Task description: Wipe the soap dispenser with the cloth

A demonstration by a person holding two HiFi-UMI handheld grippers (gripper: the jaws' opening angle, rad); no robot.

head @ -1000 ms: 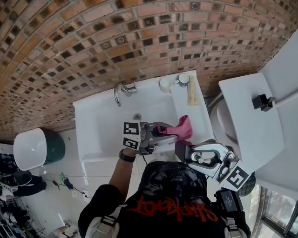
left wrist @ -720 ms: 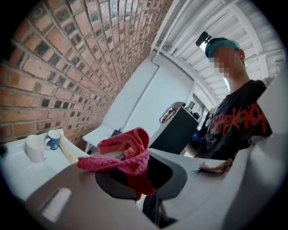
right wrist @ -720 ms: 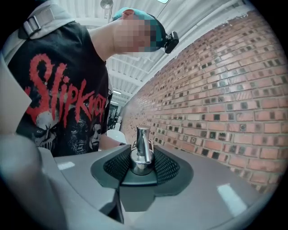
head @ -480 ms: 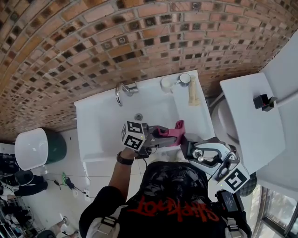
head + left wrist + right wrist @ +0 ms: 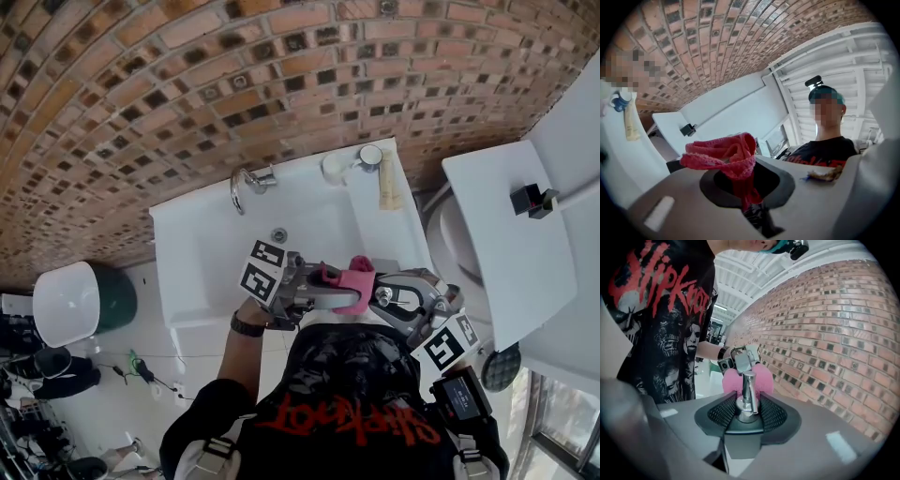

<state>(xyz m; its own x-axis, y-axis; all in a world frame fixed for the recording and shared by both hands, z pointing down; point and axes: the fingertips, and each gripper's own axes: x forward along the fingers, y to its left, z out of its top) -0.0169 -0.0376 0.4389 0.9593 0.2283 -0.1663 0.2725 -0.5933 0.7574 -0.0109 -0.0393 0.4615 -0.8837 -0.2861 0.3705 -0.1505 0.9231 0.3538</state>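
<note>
Claws, head view: left claw (image 5: 330, 284) pinches the cloth (image 5: 354, 279); right claw (image 5: 382, 292) is clamped on the dispenser (image 5: 383, 297). Both meet at 6 o'clock of the sink (image 5: 187, 244), off its front rim, with the tap (image 5: 246, 180) at 12 on the far side. Cloth sits at 9 o'clock of the dispenser, touching or just beside it; contact not resolvable from above.

Left claw view: jaws pressed together on a dangling fold of cloth (image 5: 725, 152), the bulk bunched above the tips toward 11 o'clock. Dispenser not seen here. Tube (image 5: 631, 123) lies on the sink edge at 9 o'clock, well apart.

Right claw view: jaws closed round the dispenser (image 5: 748, 392) just under its chrome pump, which stands upright at centre. Cloth (image 5: 761, 380) shows as a pink wad directly behind the pump at 12 o'clock, spreading to either side; left claw (image 5: 740, 363) behind that.

Judgement, step in hand: wiping the pump head and neck. To do it well:
- Hold the right grip firm so the dispenser does not twist.
- Press the wad, not the metal tips, against the chrome.
- Sweep round the neck from 12 through 3 and 9.

Risk: the cloth is gripped by a thin fold, so hard rubbing may pull it free. The body inside the right jaws is covered and would need a regrip.
</note>
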